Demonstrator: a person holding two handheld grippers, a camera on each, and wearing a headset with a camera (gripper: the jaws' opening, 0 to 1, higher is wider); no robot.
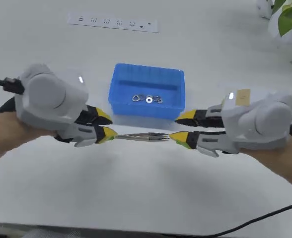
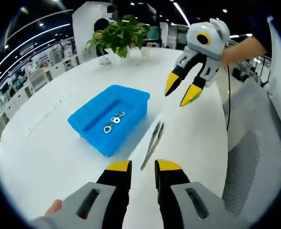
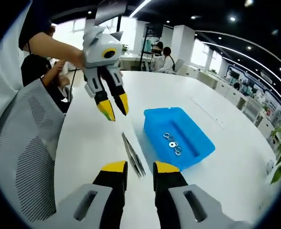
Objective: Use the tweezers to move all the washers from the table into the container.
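Note:
Metal tweezers (image 1: 141, 136) (image 2: 152, 143) (image 3: 132, 155) lie flat on the white table (image 1: 136, 188), between my two grippers. The left gripper (image 1: 106, 125) (image 2: 143, 168) is open and holds nothing; one end of the tweezers lies just past its tips. Facing it from the other side, the right gripper (image 1: 182, 126) (image 3: 139, 169) is also open and holds nothing. Just behind the tweezers stands a blue container (image 1: 121, 84) (image 2: 131, 102) (image 3: 198, 138). Several washers (image 1: 147, 99) (image 2: 113, 121) (image 3: 171, 142) lie in it. Each gripper also appears in the other's view: the right gripper (image 2: 188, 88), the left gripper (image 3: 112, 105).
A white power strip (image 1: 113, 22) lies at the back of the table. A potted plant (image 1: 287, 15) (image 2: 119, 36) stands at the far right corner. A black cable (image 1: 265, 215) crosses the near right edge. A mesh chair (image 2: 255, 167) (image 3: 21, 143) stands beside the table.

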